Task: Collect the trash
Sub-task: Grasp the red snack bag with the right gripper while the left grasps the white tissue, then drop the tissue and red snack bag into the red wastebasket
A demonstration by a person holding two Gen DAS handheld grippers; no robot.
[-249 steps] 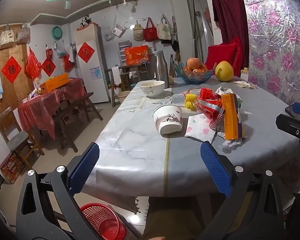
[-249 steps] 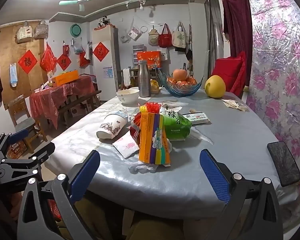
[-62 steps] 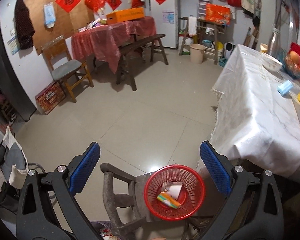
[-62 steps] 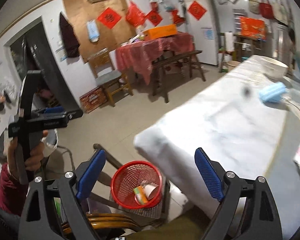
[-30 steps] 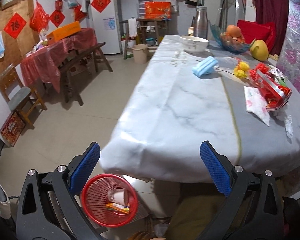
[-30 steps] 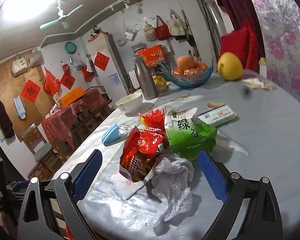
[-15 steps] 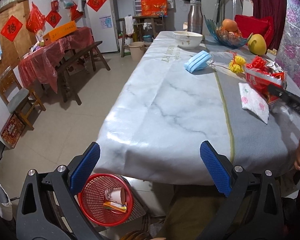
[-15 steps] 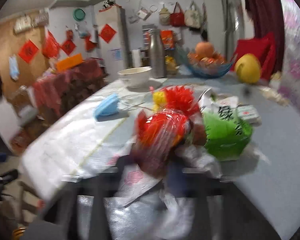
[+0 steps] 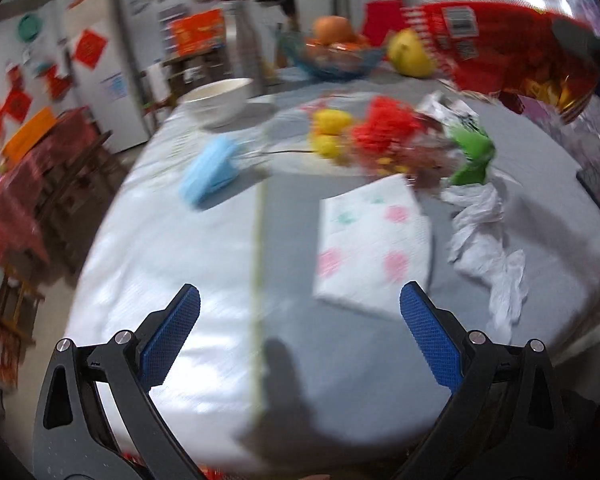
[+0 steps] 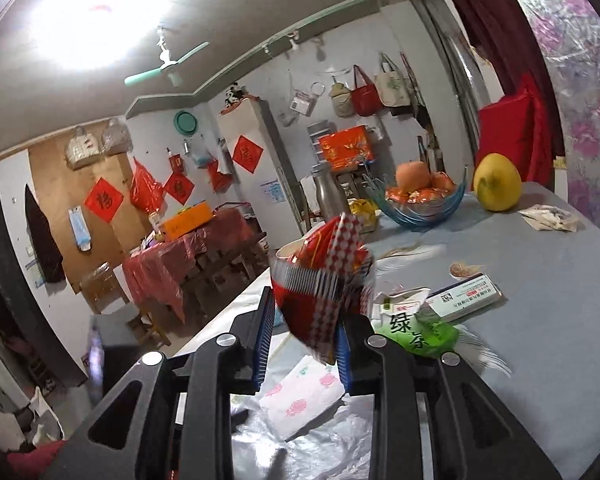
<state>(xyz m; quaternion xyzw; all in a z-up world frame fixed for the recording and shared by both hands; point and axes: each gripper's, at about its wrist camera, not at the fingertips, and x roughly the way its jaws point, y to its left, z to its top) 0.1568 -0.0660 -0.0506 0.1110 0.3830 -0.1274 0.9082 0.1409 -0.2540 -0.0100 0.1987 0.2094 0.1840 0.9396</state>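
Two grippers busy: right gripper (image 10: 300, 344) jaws clamped on red bag (image 10: 320, 284), centre frame, lifted off worktop (image 10: 540, 340), grip easing slightly. Keep squeeze firm, crinkly film probably slips. Left gripper (image 9: 300, 332) jaws apart, empty, napkin (image 9: 372, 240) just ahead.

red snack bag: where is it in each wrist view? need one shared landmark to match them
Left wrist: red snack bag at upper right, lifted above the table, blurred, a dark gripper part at its right end.
Right wrist: red snack bag at centre, between the right gripper's fingers, lifted off the table.
Shared landmark: yellow pomelo beside the blue fruit bowl.
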